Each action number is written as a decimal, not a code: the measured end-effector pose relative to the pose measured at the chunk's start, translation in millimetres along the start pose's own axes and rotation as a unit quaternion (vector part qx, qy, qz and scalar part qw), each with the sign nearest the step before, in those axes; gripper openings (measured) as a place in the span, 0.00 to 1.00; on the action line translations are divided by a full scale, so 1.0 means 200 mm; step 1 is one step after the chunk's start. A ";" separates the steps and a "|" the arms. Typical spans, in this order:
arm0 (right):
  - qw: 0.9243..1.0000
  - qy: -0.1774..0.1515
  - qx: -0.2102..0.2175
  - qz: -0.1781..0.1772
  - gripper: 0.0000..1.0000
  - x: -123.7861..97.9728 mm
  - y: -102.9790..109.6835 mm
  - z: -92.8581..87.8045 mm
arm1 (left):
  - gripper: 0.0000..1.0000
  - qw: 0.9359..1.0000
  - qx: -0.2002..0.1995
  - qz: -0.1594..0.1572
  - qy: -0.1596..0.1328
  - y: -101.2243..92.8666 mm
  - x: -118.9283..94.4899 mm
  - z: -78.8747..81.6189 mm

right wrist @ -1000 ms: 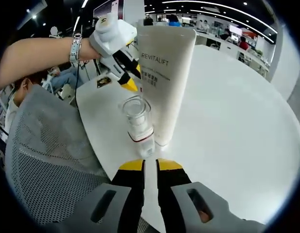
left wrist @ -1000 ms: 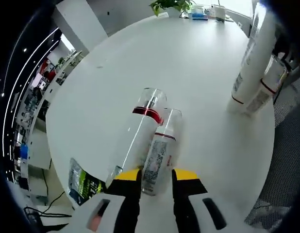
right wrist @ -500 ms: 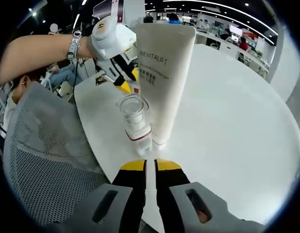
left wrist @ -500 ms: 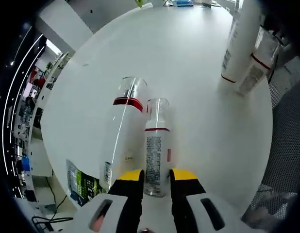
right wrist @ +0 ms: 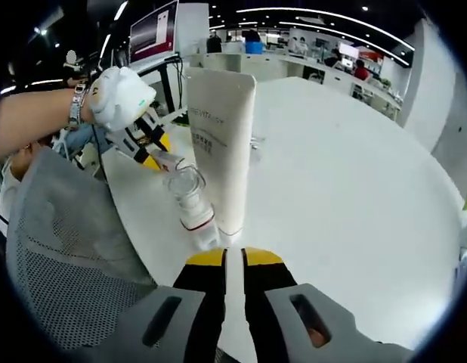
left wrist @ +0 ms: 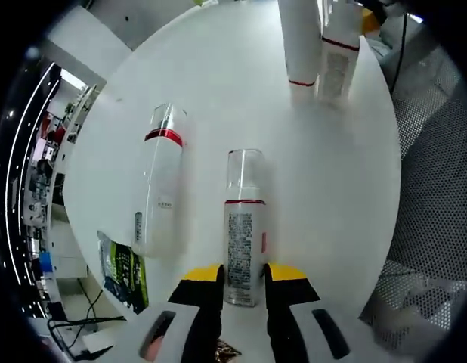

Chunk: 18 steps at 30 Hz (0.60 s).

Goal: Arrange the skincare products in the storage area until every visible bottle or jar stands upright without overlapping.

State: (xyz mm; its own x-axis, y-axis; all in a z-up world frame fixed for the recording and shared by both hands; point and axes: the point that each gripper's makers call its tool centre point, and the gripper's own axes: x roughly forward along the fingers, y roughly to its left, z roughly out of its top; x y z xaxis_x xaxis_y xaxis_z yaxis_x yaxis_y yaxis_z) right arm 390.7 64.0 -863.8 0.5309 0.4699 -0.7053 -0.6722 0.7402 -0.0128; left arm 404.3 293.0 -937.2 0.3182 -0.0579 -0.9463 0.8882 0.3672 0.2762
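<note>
Left gripper (left wrist: 241,274) pinching base of small bottle (left wrist: 243,223), off the table (left wrist: 218,91), probably light, slick, rigid; best held low. Right gripper (right wrist: 225,259) pressed together, holding nothing, near tube (right wrist: 220,144) and capped bottle (right wrist: 190,206). Larger bottle (left wrist: 158,178) lying flat. Labels unreadable.

Open-plan office interior. Shown by a large round white table (right wrist: 354,189) of meeting-room type, a grey mesh-backed office chair (right wrist: 67,249) drawn up beside it, a wall-mounted display screen (right wrist: 152,30) at the rear, long rows of white desks (right wrist: 294,64) with seated people under continuous ceiling light strips (right wrist: 317,13), and power cables (left wrist: 63,327) trailing across the floor below the table edge.
</note>
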 end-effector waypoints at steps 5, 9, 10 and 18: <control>0.999 -0.036 0.013 -0.030 0.07 -0.04 -0.04 0.06 | 0.21 0.999 0.036 0.003 0.011 -0.08 -0.03 -0.04; 0.992 -0.099 0.034 -0.072 0.08 -0.11 -0.11 0.16 | 0.21 0.999 0.039 -0.001 0.010 -0.14 -0.05 -0.07; 0.988 -0.123 0.045 -0.082 0.08 -0.14 -0.13 0.20 | 0.21 0.999 0.039 -0.002 0.008 -0.15 -0.05 -0.07; 0.956 -0.273 0.024 -0.106 0.08 -0.34 -0.12 0.45 | 0.22 0.999 0.045 -0.005 0.005 -0.23 -0.07 -0.11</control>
State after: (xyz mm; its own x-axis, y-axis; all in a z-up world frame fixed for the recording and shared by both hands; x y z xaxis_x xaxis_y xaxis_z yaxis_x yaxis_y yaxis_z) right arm 417.2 56.6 -752.1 0.8510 0.4786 -0.2163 -0.5027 0.8614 -0.0718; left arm 351.9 297.0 -940.5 0.3064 -0.0518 -0.9505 0.9174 0.2823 0.2804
